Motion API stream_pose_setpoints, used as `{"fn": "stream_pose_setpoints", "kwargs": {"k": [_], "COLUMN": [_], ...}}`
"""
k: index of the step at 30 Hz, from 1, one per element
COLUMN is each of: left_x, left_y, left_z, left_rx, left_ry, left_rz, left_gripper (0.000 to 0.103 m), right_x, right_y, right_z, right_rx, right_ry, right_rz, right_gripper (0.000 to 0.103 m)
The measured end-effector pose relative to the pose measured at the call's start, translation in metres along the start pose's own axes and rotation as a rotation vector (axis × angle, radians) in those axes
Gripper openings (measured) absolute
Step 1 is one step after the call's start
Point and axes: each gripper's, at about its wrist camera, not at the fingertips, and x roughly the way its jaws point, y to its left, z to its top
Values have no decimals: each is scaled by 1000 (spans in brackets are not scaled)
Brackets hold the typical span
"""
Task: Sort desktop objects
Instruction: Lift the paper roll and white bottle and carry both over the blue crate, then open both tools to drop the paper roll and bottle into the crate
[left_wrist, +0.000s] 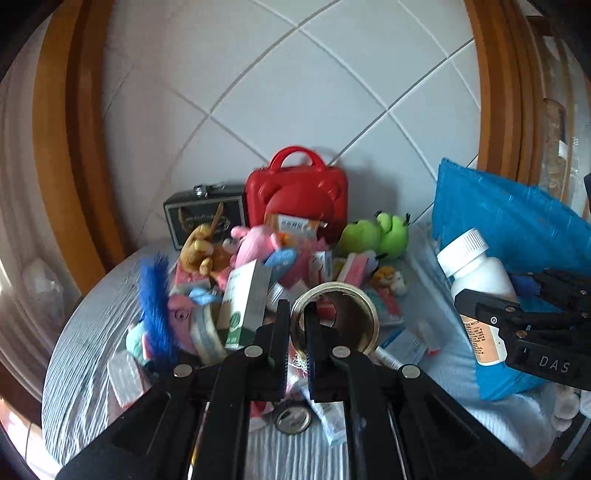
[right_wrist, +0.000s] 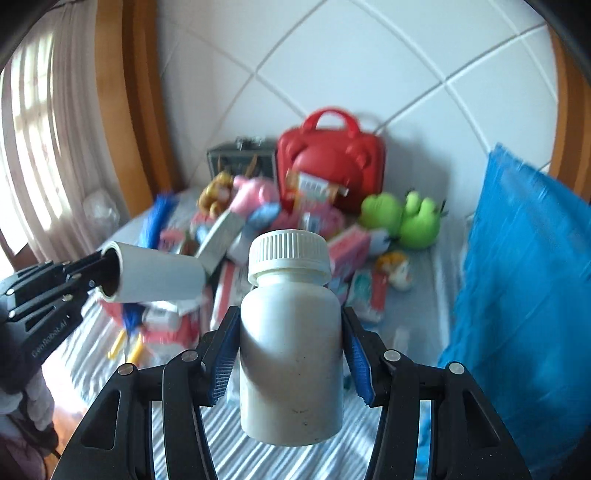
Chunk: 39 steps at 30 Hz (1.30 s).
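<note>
"DAS" on right claw (left_wrist: 517, 295); "GenRobot.AI" on left claw (right_wrist: 99, 273).

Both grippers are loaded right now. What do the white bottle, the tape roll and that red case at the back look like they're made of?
White bottle: matte opaque plastic, judging by the ribbed moulded cap; held by the right gripper.
Tape roll: glossy clear or yellowish film, wound in a ring; its core material isn't clear. The left gripper clamps its wall.
Red case: probably hard moulded plastic, smooth and slightly shiny, with a moulded handle.

Black left gripper (left_wrist: 297, 332), silver screws, blue pads (right_wrist: 360, 363)
</note>
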Motion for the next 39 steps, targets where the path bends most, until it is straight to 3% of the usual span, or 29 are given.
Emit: {"fn": "stream_pose_setpoints", "kwargs": {"k": [5, 11, 18, 23, 27, 30, 32, 35, 39], "left_x": [0, 2, 18, 53, 108, 155, 183, 212, 226], "left_y": [-45, -116, -228, -318, -390, -428, -452, -473, -481], "left_z": [49, 106, 168, 206, 214, 203, 189, 169, 148], "left_rx": [52, 90, 176, 227, 275, 311, 355, 399, 467], "left_ry": [-117, -176, -158, -50, 99, 236, 314, 368, 416], "left_rz": [-84, -217, -364, -464, -458, -442, -422, -390, -326], "left_gripper": [7, 7, 7, 7, 7, 7, 7, 7, 7], "right_x": [-50, -106, -127, -116, -79, -43, -23, 4, 11], "right_y": [-26, -88, -210, -303, -368, -405, -433, -451, -467], "right_z": [44, 79, 101, 97, 80, 59, 40, 19, 13], "right_rx": [30, 62, 129, 178, 261, 291, 330, 330, 354], "right_ry": [-134, -221, -128, -1, 122, 233, 305, 419, 431], "right_rz": [-99, -256, -400, -496, -475, -525, -504, -522, -521], "right_gripper": [52, 53, 52, 52, 52, 52, 52, 52, 52]}}
